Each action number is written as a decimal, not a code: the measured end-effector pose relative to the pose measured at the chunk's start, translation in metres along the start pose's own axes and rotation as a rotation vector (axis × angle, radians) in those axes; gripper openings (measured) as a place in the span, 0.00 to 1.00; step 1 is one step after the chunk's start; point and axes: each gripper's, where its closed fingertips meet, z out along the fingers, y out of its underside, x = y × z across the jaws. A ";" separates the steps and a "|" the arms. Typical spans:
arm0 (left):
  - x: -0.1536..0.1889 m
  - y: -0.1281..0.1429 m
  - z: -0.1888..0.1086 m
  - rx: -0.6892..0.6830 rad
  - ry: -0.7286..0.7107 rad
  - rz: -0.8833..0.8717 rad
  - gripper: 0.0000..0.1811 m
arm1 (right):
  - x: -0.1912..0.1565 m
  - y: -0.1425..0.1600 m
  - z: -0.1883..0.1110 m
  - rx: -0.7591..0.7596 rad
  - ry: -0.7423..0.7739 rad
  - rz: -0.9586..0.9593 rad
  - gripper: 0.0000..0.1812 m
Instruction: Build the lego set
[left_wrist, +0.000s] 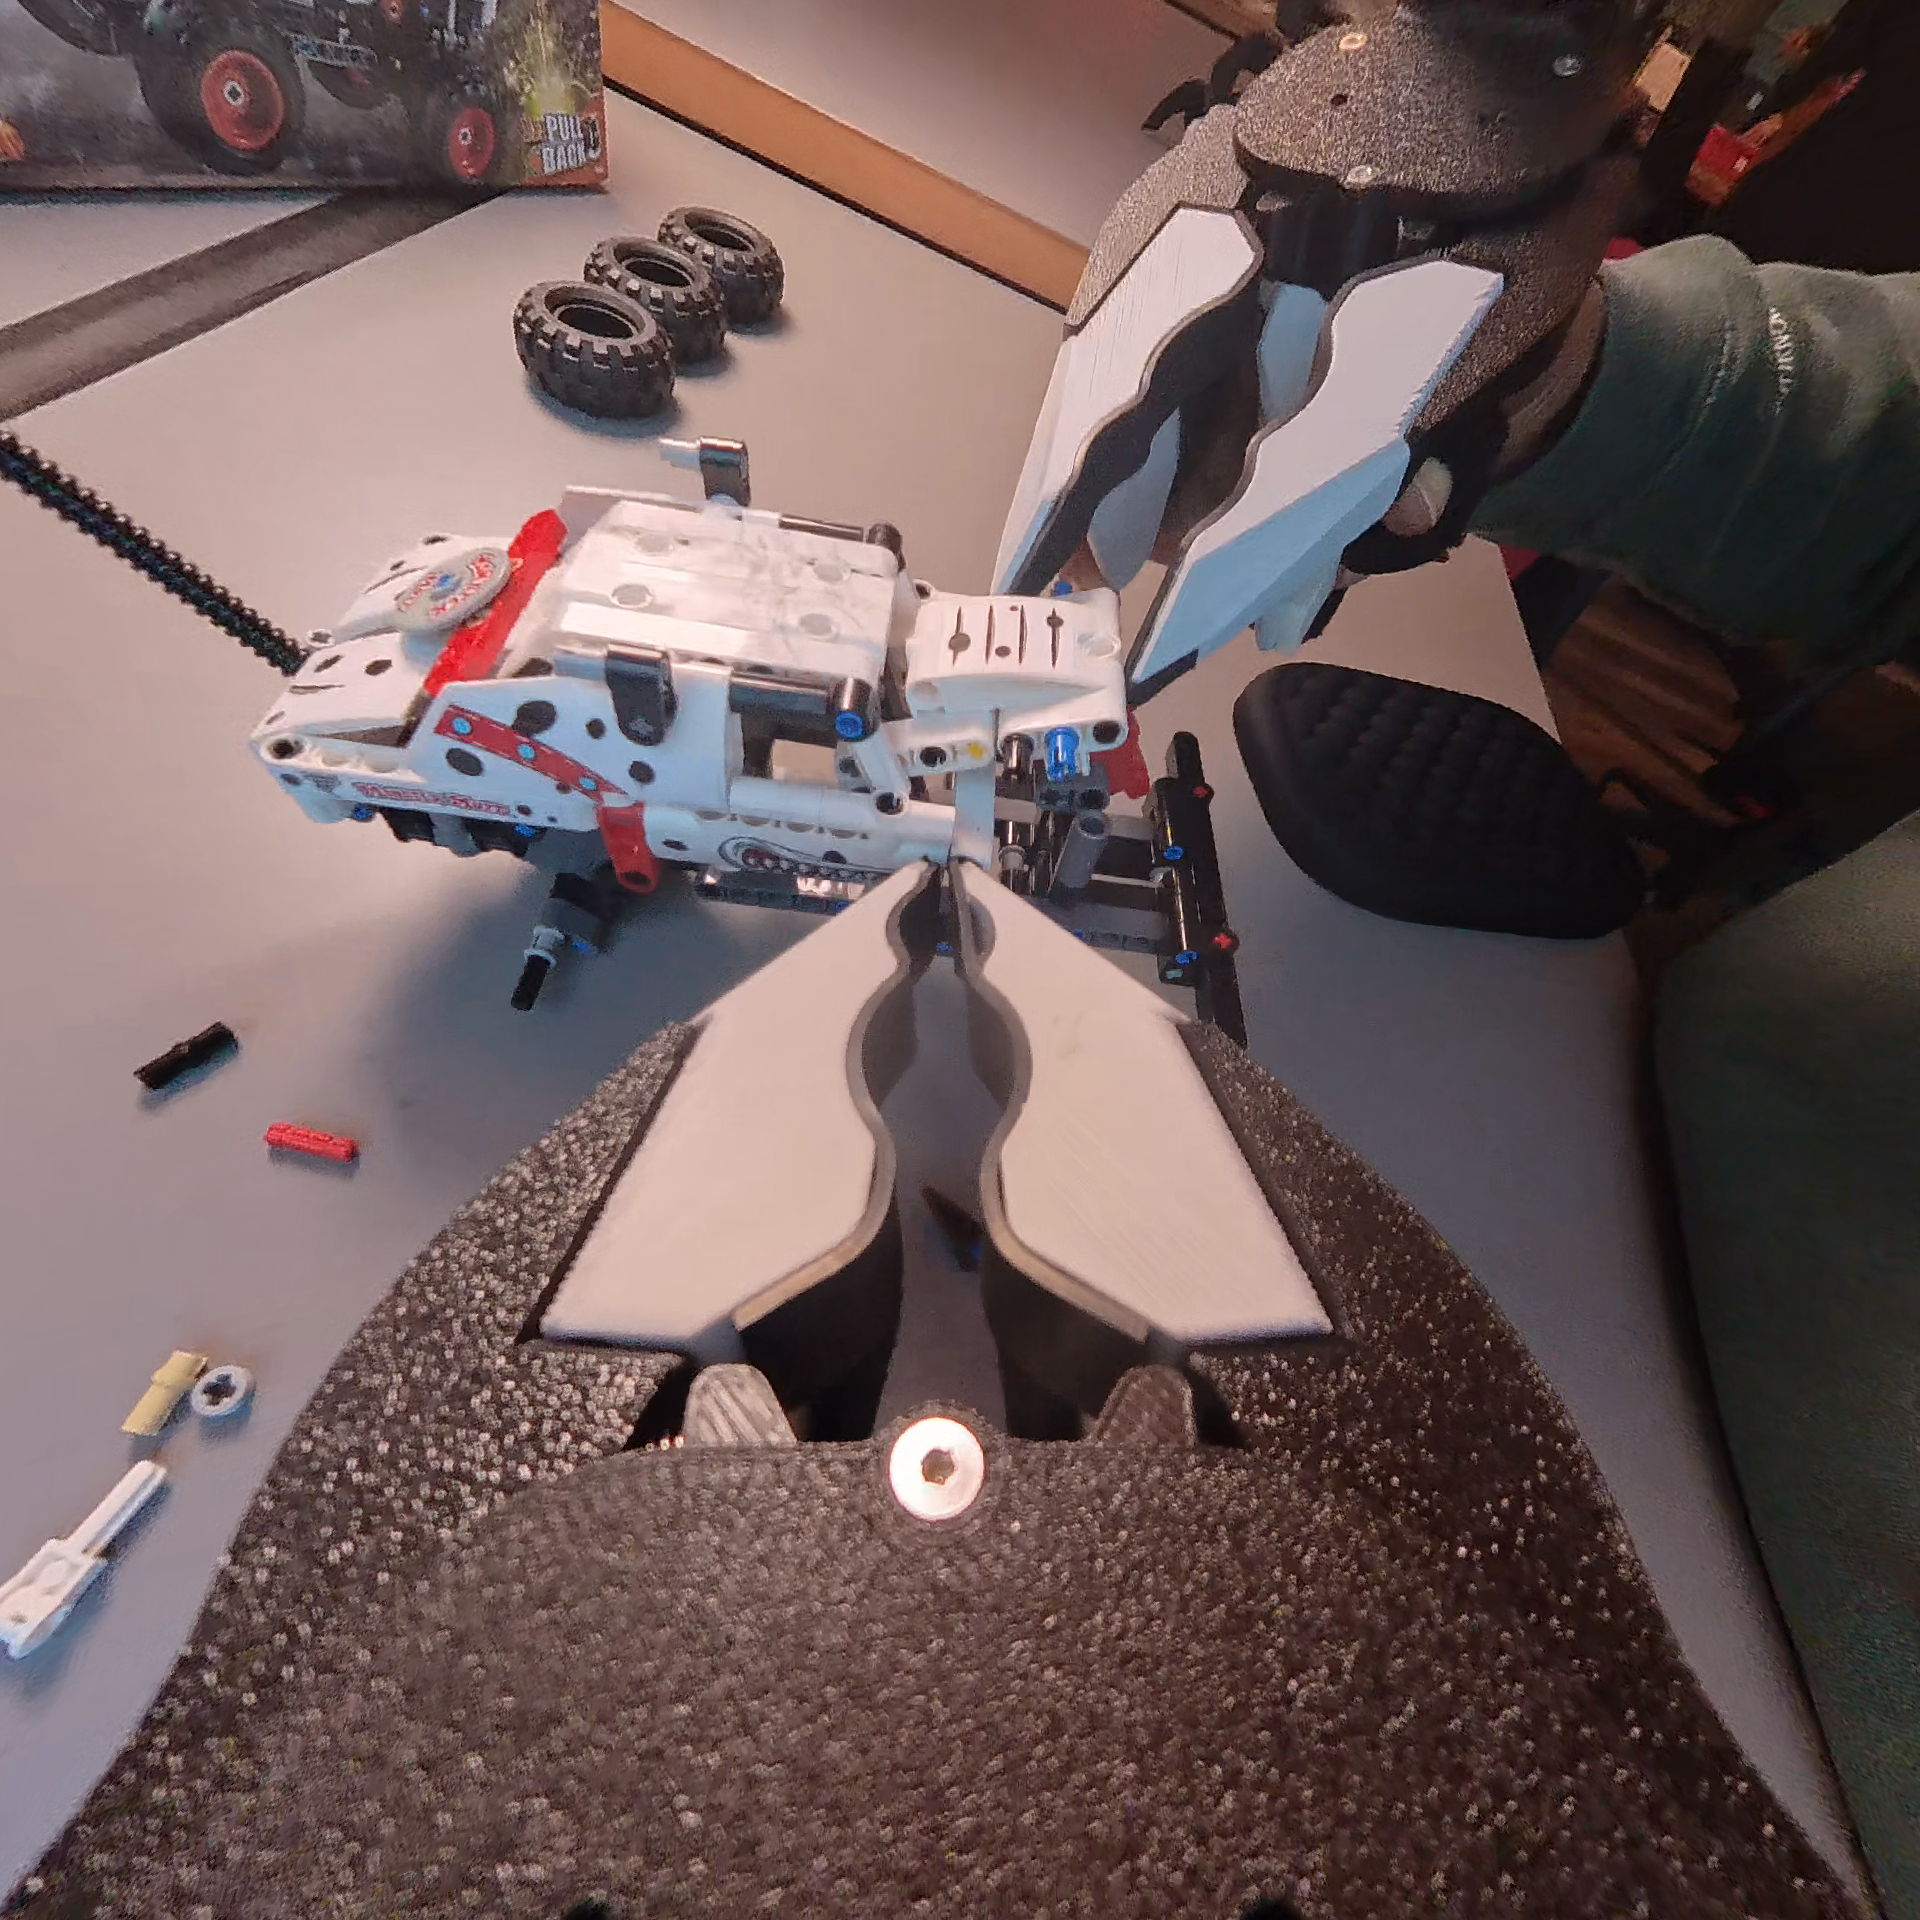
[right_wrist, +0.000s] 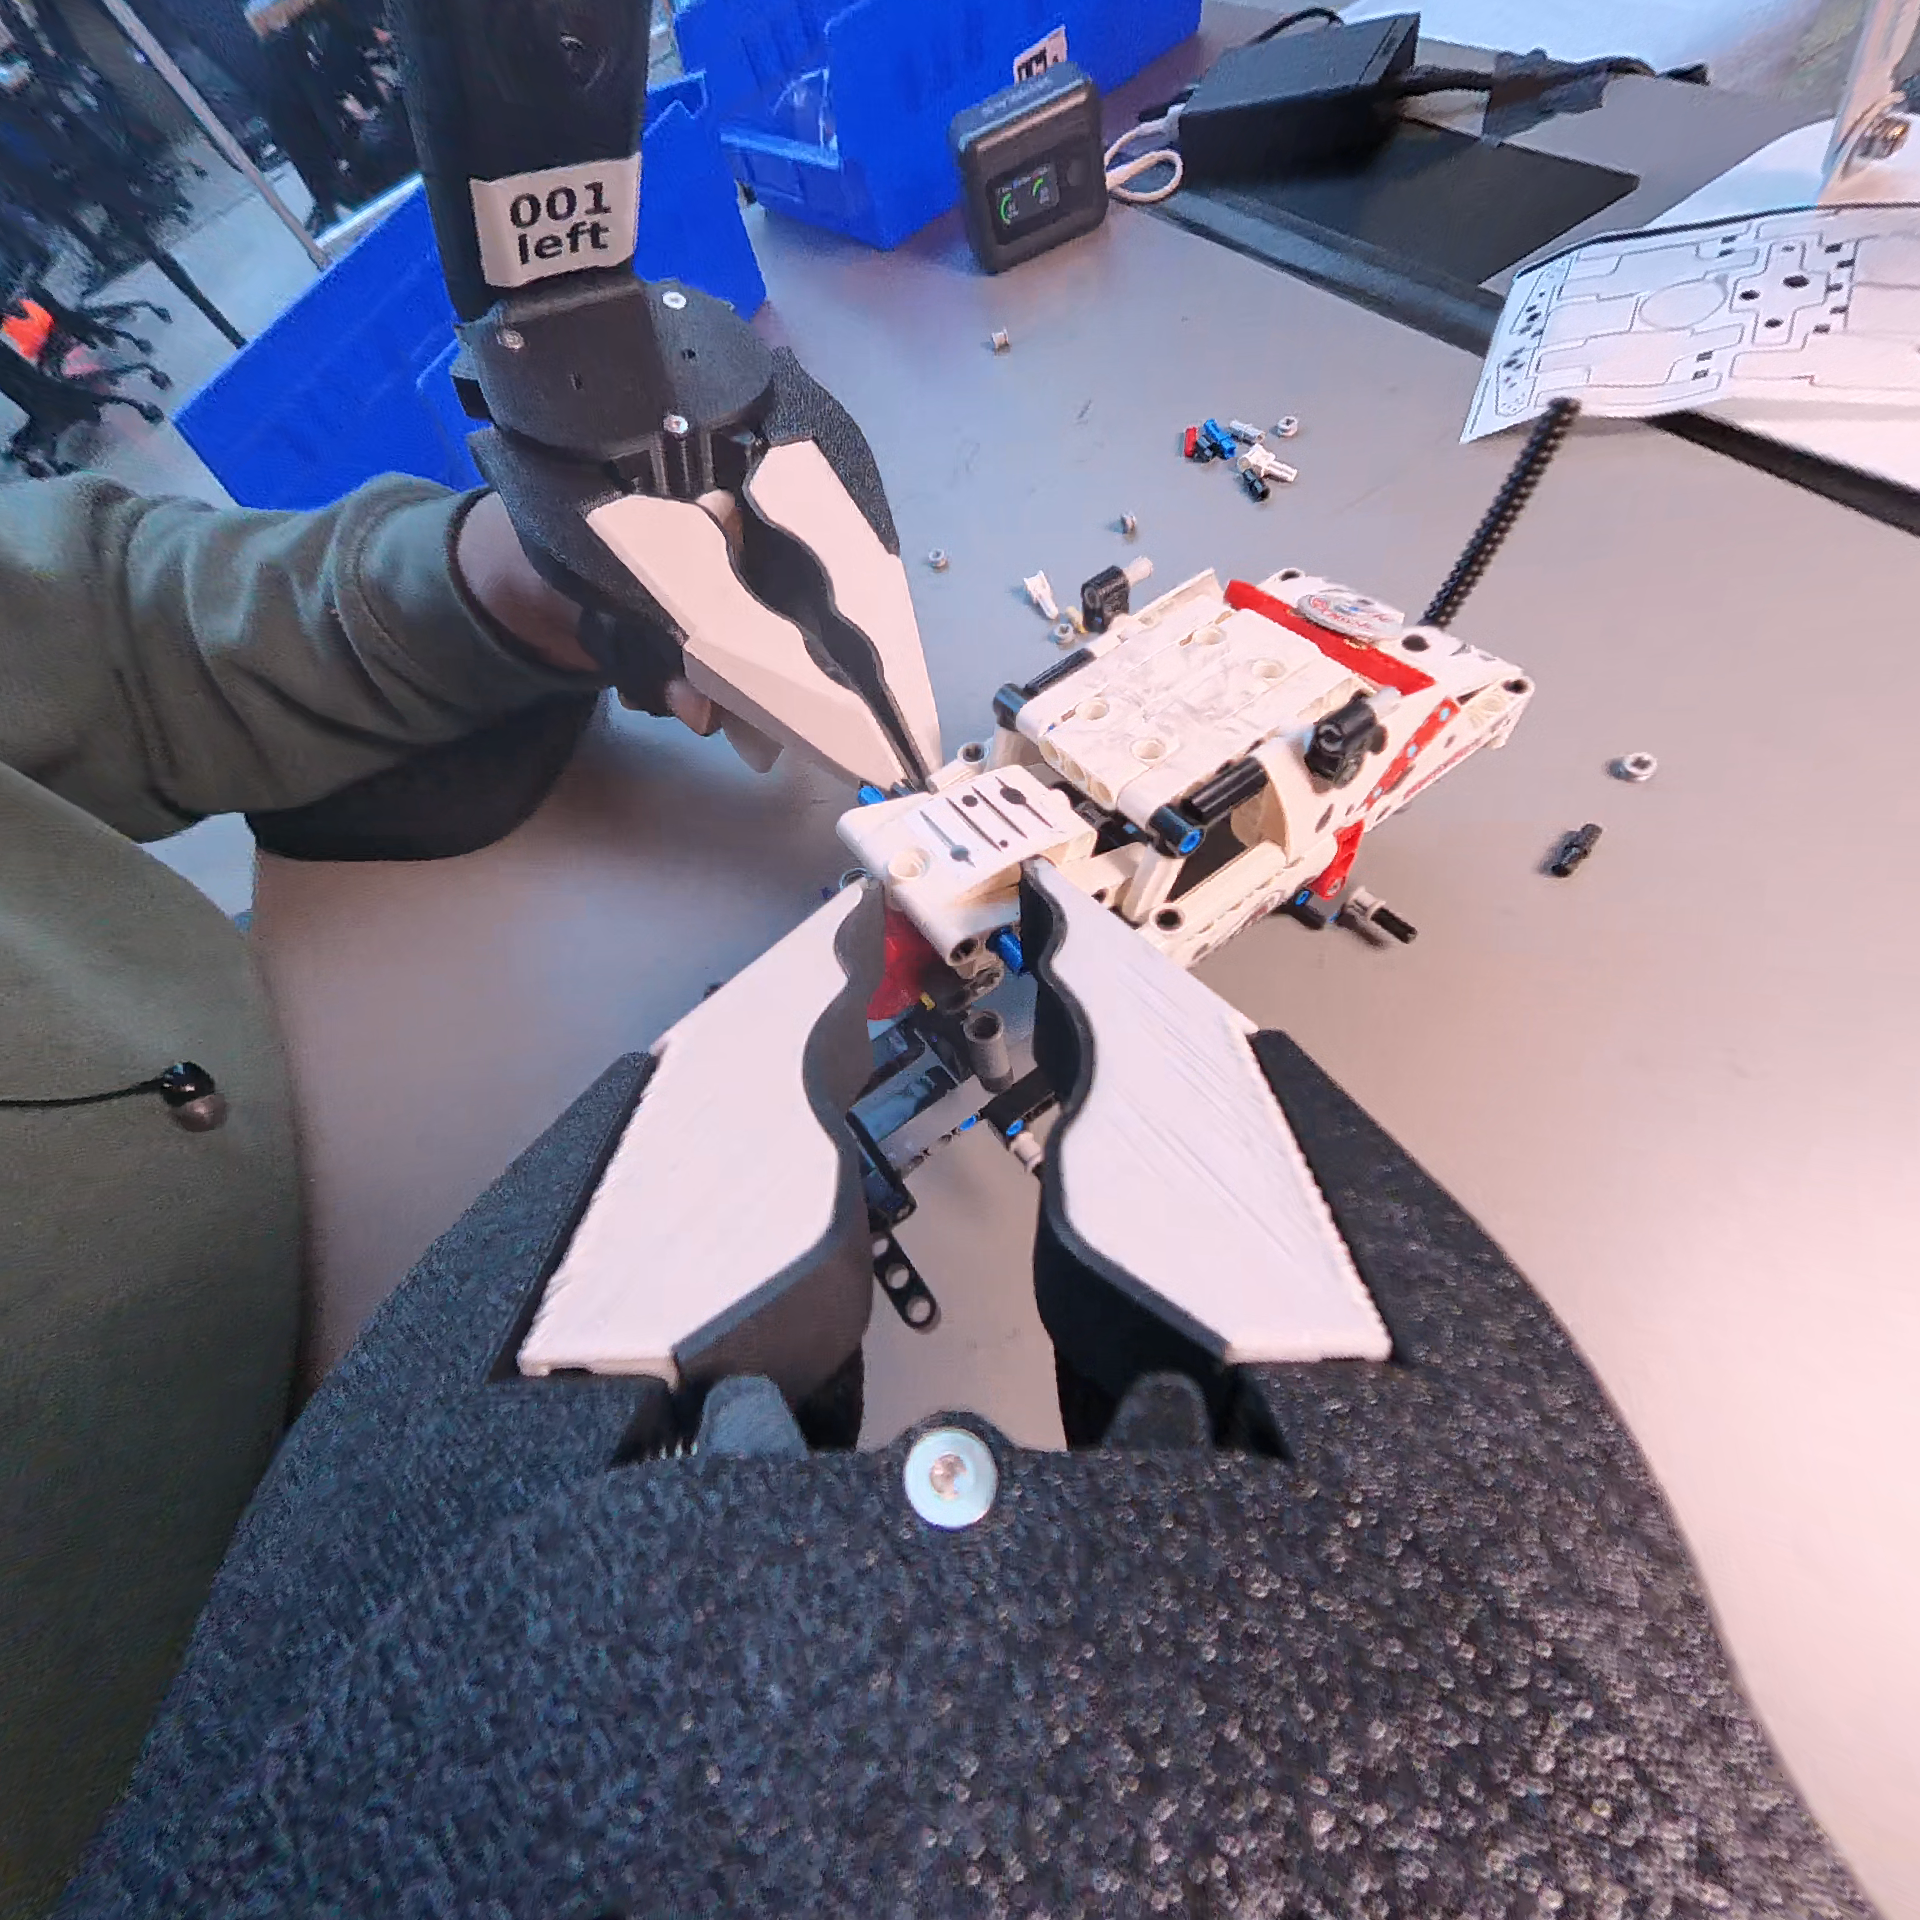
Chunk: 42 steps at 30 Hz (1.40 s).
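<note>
Now the left claw (left_wrist: 943, 873) pinches the white truck model's (left_wrist: 727, 665) edge, while the right claw (right_wrist: 940, 904) straddles its rear, spread.

Bare table (left_wrist: 1351, 1143) right of truck (left_wrist: 707, 665); three tyres (left_wrist: 644, 301) behind, loose pins (left_wrist: 310, 1141) left.

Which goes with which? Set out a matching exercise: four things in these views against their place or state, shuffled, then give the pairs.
Things:
1. black tyres
2. left tool
3. right tool
4. red pin

Place or state:
A. fingers apart, straddling one end of the lego truck
B. lying loose on the table, apart from the truck
C. lined up in a row beyond the truck
D. fingers pinched together at the truck's lower edge

Pairs: 1-C, 2-D, 3-A, 4-B
</note>
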 end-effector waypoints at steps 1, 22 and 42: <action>0.000 -0.001 0.000 0.004 -0.005 0.003 0.01 | 0.000 0.001 0.000 0.000 -0.001 0.000 0.13; -0.025 -0.002 -0.019 0.022 -0.020 0.004 0.15 | -0.020 0.045 -0.014 -0.230 -0.048 -0.449 0.17; -0.016 -0.019 0.007 0.047 -0.081 0.315 0.27 | -0.012 0.046 -0.047 -0.285 0.028 -0.597 0.22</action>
